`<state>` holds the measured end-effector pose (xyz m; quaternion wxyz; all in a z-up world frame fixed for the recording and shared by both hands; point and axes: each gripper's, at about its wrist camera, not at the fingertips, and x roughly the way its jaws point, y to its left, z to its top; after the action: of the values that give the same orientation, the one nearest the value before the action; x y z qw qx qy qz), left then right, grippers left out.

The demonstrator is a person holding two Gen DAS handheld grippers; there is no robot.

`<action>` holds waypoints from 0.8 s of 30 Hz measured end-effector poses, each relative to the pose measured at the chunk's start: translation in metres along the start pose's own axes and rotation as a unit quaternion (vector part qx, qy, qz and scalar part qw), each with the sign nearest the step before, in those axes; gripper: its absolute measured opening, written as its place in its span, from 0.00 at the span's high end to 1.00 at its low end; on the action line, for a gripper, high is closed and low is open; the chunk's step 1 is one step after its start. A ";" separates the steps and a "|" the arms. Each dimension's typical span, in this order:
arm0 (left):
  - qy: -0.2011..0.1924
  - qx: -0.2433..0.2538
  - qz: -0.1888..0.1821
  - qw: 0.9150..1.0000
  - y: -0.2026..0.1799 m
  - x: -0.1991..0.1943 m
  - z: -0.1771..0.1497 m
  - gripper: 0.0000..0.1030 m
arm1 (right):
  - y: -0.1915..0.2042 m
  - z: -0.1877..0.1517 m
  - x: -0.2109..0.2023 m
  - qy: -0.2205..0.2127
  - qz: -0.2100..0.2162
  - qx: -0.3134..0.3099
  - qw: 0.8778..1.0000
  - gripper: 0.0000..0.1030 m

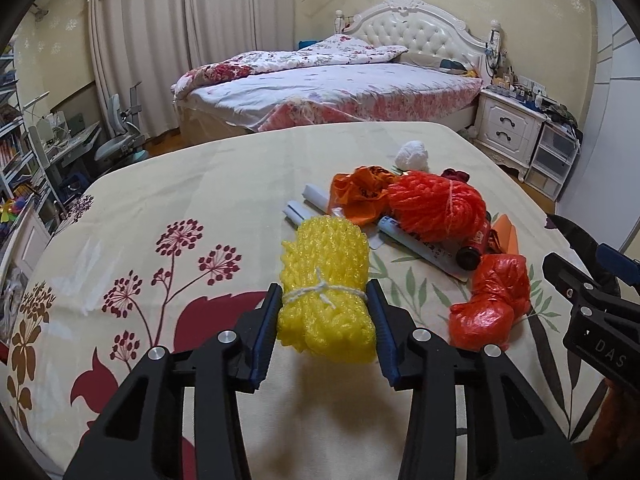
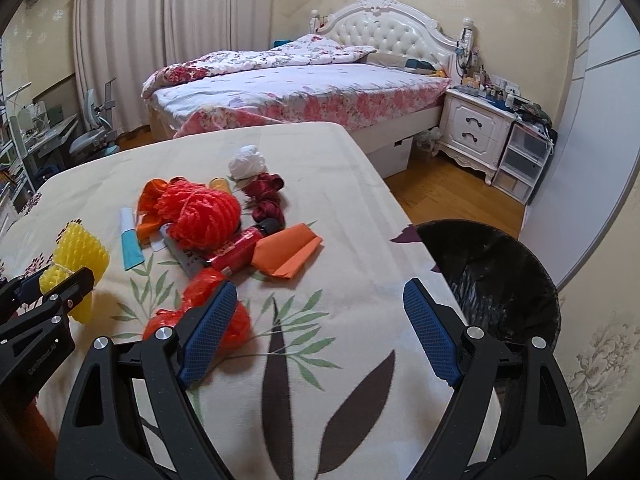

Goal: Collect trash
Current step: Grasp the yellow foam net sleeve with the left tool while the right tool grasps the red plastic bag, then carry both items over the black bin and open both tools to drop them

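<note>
Gripping the yellow foam net [image 1: 326,288] at its string-tied waist, the left tool [image 1: 326,300] should lift it off the tabletop [image 1: 200,184] and carry it right to the black bin [image 2: 500,280]; the right tool [image 2: 316,304] hovers agape, empty.

Being counted on the tablecloth [image 2: 340,184]: one yellow foam net bundle [image 1: 326,286], one red-orange foam net bundle [image 2: 202,214], one white foam net ball [image 2: 247,161], one folded orange paper [image 2: 288,254], one black-lined trash bin [image 2: 496,276].
</note>
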<state>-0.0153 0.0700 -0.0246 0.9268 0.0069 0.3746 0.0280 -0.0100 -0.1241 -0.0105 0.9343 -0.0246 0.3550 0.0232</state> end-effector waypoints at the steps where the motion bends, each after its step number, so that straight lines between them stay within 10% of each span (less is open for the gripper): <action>1: 0.000 -0.004 0.004 1.000 0.005 0.000 0.000 0.58 | 0.006 0.000 0.000 0.000 0.004 -0.004 1.000 0.19; 19: 0.025 -0.041 0.015 0.999 0.049 0.015 -0.011 0.58 | 0.050 -0.010 0.025 0.045 0.013 -0.035 0.998 0.20; 24: 0.025 -0.039 0.014 0.999 0.047 0.017 -0.011 0.58 | 0.053 -0.013 0.023 0.049 0.048 -0.034 0.997 0.42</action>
<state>-0.0126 0.1176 -0.0423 0.9160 -0.0243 0.3966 0.0560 -0.0046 -0.0717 -0.0369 0.9121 -0.0408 0.4002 0.0786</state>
